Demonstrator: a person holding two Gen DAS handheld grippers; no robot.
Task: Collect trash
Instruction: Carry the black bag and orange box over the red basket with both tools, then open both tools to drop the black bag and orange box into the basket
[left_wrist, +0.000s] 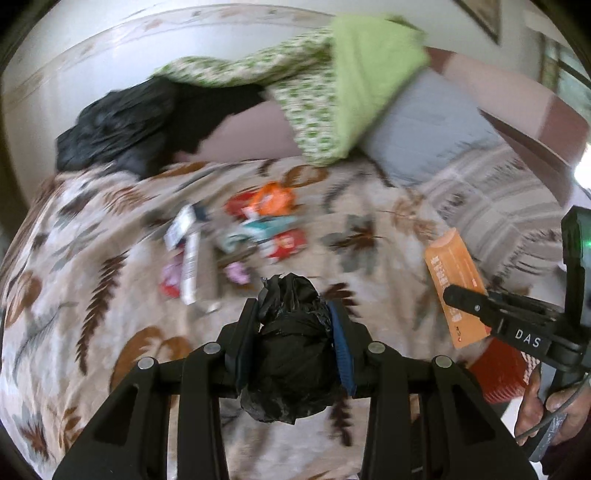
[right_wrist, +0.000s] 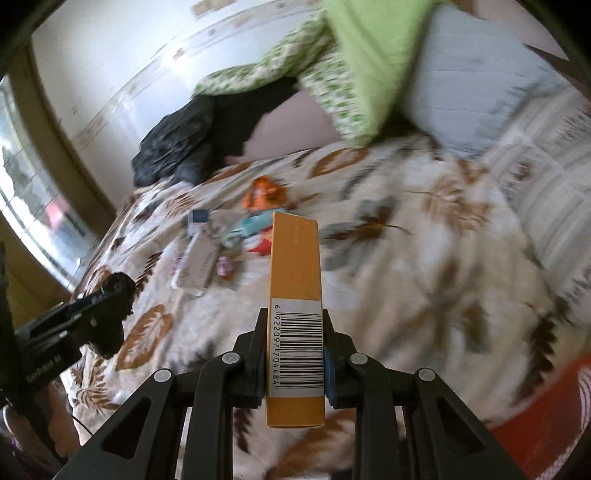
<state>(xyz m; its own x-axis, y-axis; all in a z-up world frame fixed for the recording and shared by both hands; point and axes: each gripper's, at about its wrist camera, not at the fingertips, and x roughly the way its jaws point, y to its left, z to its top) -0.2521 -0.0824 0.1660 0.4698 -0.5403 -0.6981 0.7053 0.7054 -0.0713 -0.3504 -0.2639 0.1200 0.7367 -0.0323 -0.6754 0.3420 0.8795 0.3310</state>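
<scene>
Trash on bedspread (left_wrist: 236, 236); left claw (left_wrist: 295, 321) pinching black bag (left_wrist: 291, 354), right claw (right_wrist: 293, 350) pinching orange box (right_wrist: 295, 266).

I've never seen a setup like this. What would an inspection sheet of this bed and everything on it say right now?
Surface: leaf-patterned blanket covering a bed.
Job's things: crumpled black plastic bag; orange carton with barcode; pile of wrappers.
Clutter: green pillows, grey pillow, dark cloth heap.
Tongs: left tongs shut on the bag; right tongs shut on the carton.
Cables: thin cable by the person's right hand.
Surroundings: white wall, window.
</scene>
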